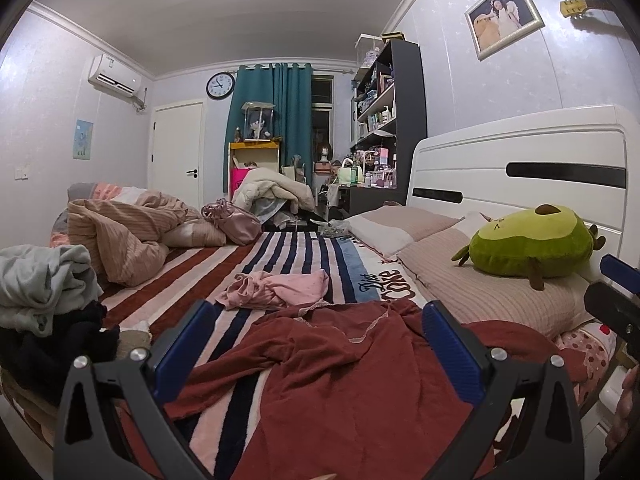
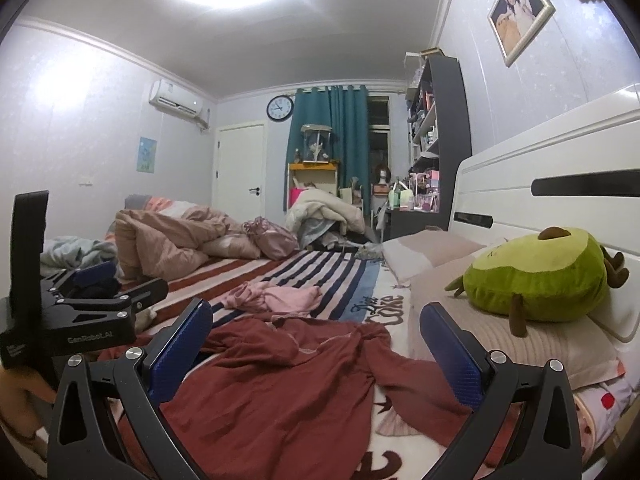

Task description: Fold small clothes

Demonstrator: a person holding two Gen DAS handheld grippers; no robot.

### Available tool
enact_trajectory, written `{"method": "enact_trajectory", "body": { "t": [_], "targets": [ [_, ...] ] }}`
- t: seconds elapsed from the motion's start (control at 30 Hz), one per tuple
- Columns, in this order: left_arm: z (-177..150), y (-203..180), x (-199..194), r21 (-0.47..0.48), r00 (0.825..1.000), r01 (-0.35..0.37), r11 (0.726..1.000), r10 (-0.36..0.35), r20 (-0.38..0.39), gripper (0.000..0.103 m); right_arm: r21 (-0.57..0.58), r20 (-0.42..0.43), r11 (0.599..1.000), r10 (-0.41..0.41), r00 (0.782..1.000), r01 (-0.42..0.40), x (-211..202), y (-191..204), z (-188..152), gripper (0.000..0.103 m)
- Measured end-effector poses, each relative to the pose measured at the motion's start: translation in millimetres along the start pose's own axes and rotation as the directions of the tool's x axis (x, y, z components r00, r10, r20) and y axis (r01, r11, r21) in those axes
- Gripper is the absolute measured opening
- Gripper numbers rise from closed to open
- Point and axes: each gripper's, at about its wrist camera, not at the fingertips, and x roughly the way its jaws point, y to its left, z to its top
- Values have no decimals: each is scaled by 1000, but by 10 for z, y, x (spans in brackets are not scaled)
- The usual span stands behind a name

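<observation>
A crumpled dark red garment (image 1: 340,376) lies spread on the striped blanket (image 1: 280,248) at the near end of the bed; it also shows in the right wrist view (image 2: 288,384). A small pink garment (image 1: 276,290) lies crumpled just beyond it, also in the right wrist view (image 2: 276,298). My left gripper (image 1: 316,324) is open and empty, held just above the red garment. My right gripper (image 2: 316,320) is open and empty above the same garment. The left gripper's body (image 2: 80,308) shows at the left of the right wrist view.
A heap of pale and dark clothes (image 1: 44,292) lies at the left. A pink-striped duvet (image 1: 128,232) and a satin bag (image 1: 232,220) lie farther back. An avocado plush (image 1: 532,244) sits on pillows (image 1: 480,292) by the white headboard (image 1: 520,160) at the right.
</observation>
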Motion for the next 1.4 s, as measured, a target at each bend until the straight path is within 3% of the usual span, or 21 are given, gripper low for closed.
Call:
{"method": "enact_trajectory", "body": {
  "t": [0.93,1.07,1.4],
  "targets": [
    [-90,61,113,-27,999,-16,1000,15,-45,102,35,-34,999,-21,999,22,45,-15,-23,103],
    [-127,80,115,-23,998,-27,999,25,-55,102,49,-70,999,19,997,-15,105,-23,-47,103],
    [-170,164,101,-23,996,-52,998,51,-69,102,50,-82,998,-31,996,35,157,-30,-76,103]
  ]
}}
